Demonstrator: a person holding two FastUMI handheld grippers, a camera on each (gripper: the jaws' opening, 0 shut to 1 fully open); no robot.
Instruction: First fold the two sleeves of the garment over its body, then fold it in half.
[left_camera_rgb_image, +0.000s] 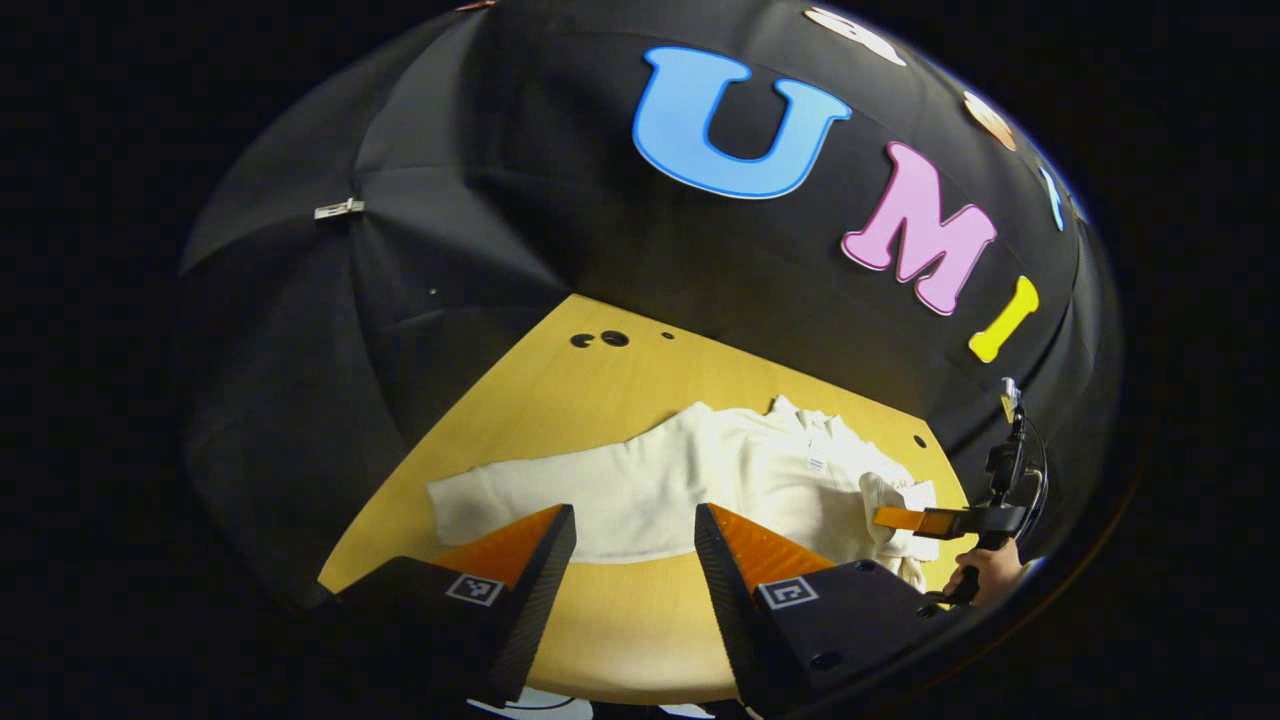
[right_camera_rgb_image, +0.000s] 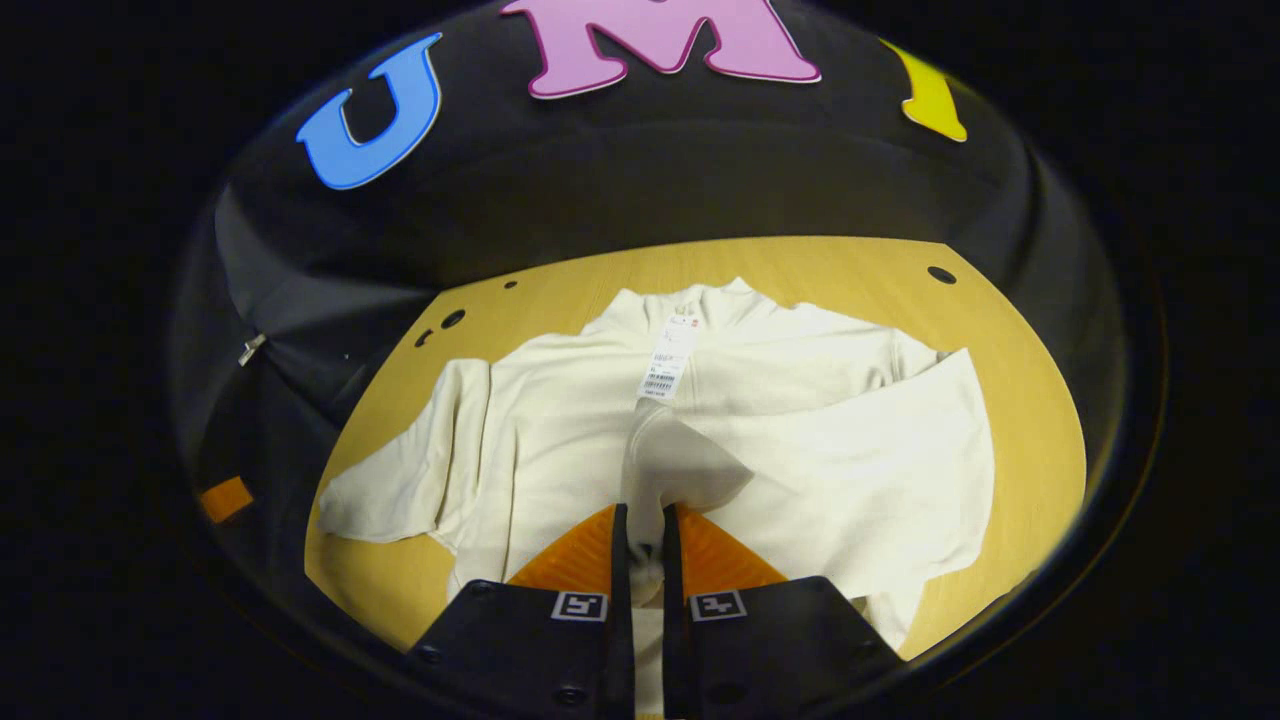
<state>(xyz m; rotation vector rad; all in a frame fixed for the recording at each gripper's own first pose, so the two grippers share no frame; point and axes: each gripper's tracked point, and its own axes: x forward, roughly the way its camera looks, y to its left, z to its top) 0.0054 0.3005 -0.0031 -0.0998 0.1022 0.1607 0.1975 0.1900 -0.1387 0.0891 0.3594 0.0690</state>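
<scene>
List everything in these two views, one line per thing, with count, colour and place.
garment: one, cream-white, spread on the table, collar toward the wall; one sleeve folded over the body, the other lying out flat.
tag: one, white, below the collar.
table: one, yellow wood with dark holes near the far edge.
clip: one, silvery, on the black wall.
left gripper: one, open, over the table's near edge.
right gripper: one, shut on the folded sleeve's cuff.
hand: one, holding the right gripper.
</scene>
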